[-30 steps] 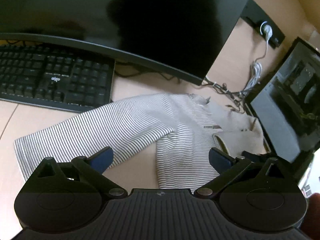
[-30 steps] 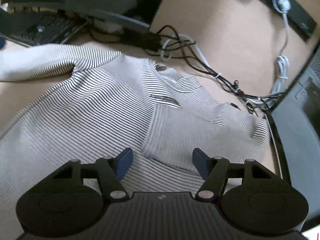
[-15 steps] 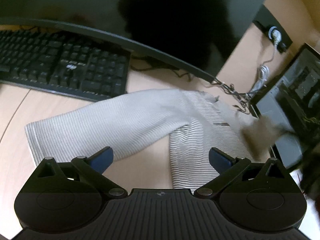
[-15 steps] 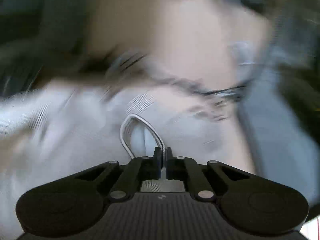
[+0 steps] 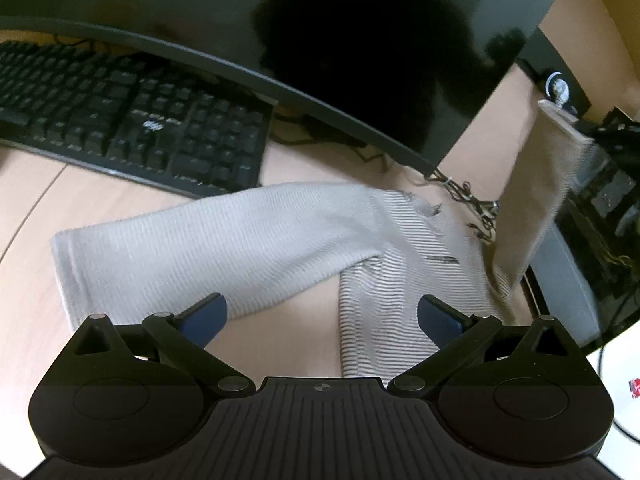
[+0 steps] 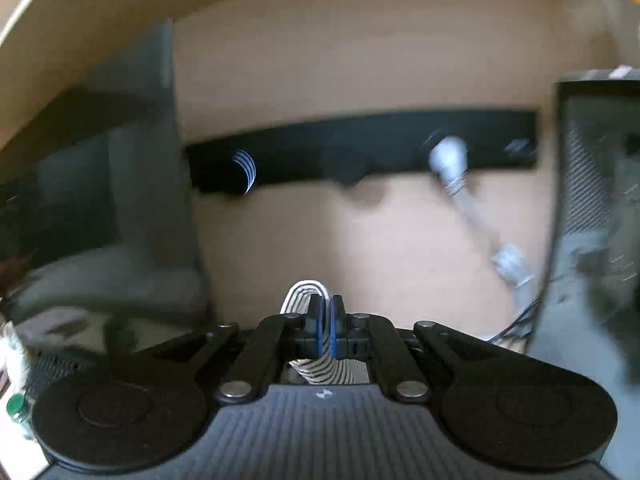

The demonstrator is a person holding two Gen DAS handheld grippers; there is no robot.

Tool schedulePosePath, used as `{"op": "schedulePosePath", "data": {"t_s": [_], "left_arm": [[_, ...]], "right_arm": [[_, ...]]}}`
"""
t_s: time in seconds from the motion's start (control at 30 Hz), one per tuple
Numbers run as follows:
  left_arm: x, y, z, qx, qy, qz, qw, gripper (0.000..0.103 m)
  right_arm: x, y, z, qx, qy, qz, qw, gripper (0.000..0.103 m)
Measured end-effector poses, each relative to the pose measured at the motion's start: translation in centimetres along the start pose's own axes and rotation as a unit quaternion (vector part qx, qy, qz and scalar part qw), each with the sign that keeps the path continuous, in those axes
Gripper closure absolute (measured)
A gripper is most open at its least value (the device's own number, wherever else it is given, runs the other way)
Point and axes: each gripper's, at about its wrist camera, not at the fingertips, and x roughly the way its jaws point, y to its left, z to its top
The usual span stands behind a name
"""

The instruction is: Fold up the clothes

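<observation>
A striped long-sleeved shirt [image 5: 256, 248] lies on the wooden desk [image 5: 36, 200] in the left wrist view, one sleeve stretched to the left. My left gripper [image 5: 320, 316] is open and empty, just above the shirt's near edge. My right gripper [image 6: 326, 316] is shut on a fold of the striped shirt [image 6: 304, 292] and holds it high. In the left wrist view the lifted right sleeve [image 5: 536, 200] hangs up from the desk at the right.
A black keyboard [image 5: 132, 120] and a large dark monitor [image 5: 280, 20] stand behind the shirt. Tangled cables [image 5: 468, 200] lie by the monitor's corner. A computer case [image 5: 600, 220] stands at the right. A black power strip [image 6: 360, 156] with a white plug [image 6: 448, 156] is on the wall.
My right gripper shut on the shirt's right sleeve and lifted it high off the desk. The left gripper stayed open and drifted a little left.
</observation>
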Motion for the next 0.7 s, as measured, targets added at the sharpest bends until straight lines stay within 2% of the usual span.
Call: {"op": "schedulePosePath", "data": {"t_s": [0.17, 0.3, 0.37, 0.43, 0.6, 0.7], "left_arm": [[-0.8, 1.8, -0.5, -0.024, -0.004, 0.03, 0.9993, 0.0], [-1.5, 3.0, -0.7, -0.038, -0.007, 0.05, 0.998, 0.0], [-1.9, 3.6, -0.9, -0.04, -0.009, 0.059, 0.9975, 0.0], [-2.1, 4.3, -1.0, -0.046, -0.008, 0.068, 0.9966, 0.0], [-2.4, 5.7, -1.2, -0.055, -0.005, 0.082, 0.9951, 0.0], [-2.8, 6.2, -1.1, -0.049, -0.014, 0.094, 0.9943, 0.0]], "right_arm": [[4.3, 2.7, -2.5, -0.017, 0.049, 0.025, 0.998, 0.1], [6.4, 3.7, -3.8, -0.009, 0.054, 0.041, 0.998, 0.095], [6.5, 3.8, -3.9, -0.007, 0.048, 0.04, 0.998, 0.08], [6.5, 3.5, -4.1, -0.004, 0.046, 0.041, 0.998, 0.07], [6.8, 1.3, -5.4, 0.019, 0.062, 0.026, 0.998, 0.057], [5.8, -0.3, -8.3, 0.035, 0.09, 0.001, 0.995, 0.051]]}}
